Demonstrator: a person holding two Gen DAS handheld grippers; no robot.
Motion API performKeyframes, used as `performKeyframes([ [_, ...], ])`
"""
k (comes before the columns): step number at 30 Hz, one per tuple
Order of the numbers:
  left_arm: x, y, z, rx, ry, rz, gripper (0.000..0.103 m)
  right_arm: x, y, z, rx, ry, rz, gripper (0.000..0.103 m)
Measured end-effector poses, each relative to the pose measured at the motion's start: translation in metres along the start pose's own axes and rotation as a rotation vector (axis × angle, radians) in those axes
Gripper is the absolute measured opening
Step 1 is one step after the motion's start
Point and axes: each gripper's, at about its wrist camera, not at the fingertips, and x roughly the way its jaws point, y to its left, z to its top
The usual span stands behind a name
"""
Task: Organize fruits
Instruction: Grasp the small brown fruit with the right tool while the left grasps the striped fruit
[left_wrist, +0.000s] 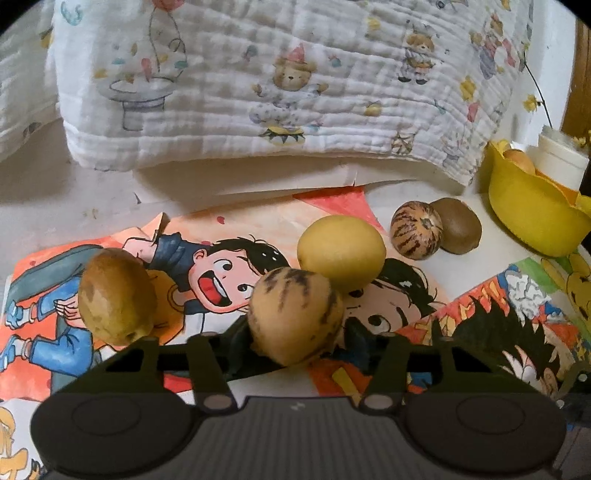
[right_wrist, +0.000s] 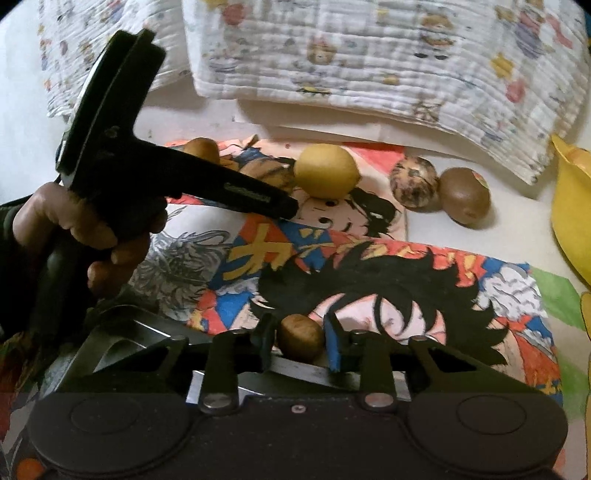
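Claws closed: left claw (left_wrist: 295, 332) grips striped fruit (left_wrist: 295, 314) (right claw (right_wrist: 299, 341), brown fruit (right_wrist: 300, 338)).

The left hand-held gripper (left_wrist: 295, 328) clasps a tan striped fruit (left_wrist: 295, 314). A lemon (left_wrist: 341, 251) sits just behind it, a brownish fruit (left_wrist: 116, 295) lies to its left, and a yellow bowl (left_wrist: 535, 218) stands far right.

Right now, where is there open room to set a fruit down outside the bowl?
Free: the white table between the blanket and the comic pages. Crowded: around the lemon, and by the kiwi beside the yellow bowl.
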Motion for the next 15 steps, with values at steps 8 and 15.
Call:
performKeyframes([
  [8, -0.007, 0.0, -0.004, -0.006, 0.006, 0.002, 0.055, 0.007, 0.01, 0.005, -0.071, -0.002, 0.008, 0.03],
  [15, -0.022, -0.001, -0.017, 0.005, 0.002, -0.009, 0.055, 0.008, 0.01, 0.004, -0.101, -0.022, 0.019, 0.03],
])
